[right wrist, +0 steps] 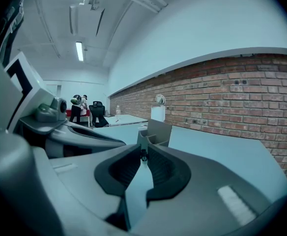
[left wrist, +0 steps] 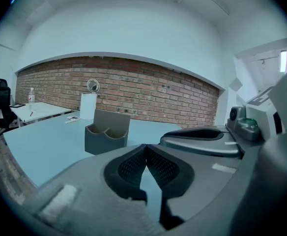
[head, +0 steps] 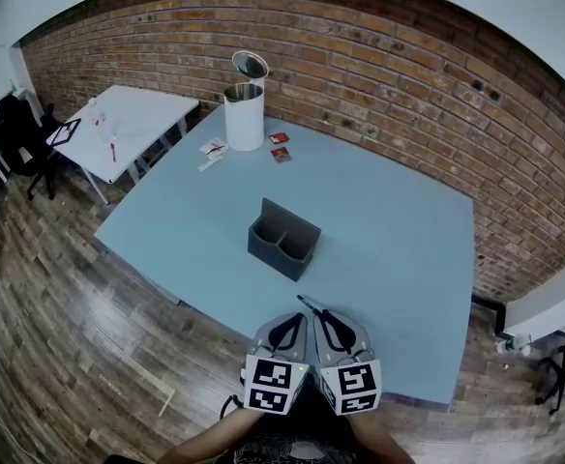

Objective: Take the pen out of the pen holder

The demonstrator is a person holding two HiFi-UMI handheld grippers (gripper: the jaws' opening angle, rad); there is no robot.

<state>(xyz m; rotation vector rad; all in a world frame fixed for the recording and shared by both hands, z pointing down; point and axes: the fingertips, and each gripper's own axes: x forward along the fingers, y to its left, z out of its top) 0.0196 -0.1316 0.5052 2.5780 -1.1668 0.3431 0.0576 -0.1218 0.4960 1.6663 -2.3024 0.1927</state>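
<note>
Two-compartment pen holder (head: 282, 238) mid-frame on surface (head: 399, 220), both look empty; right gripper (head: 325, 315) jaws pinch pen (head: 308, 304); left gripper (head: 293, 321) jaws pressed together

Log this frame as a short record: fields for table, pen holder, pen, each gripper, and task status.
table: light blue tabletop
pen holder: grey two-compartment pen holder, upright mid-table, both compartments look empty
pen: thin dark pen, out of the holder, over the table's near edge
right gripper: fingers shut on the pen
left gripper: fingers together, nothing between them
other: white cylindrical bin with raised lid, at the far edge
task status: pen appears removed from the holder
</note>
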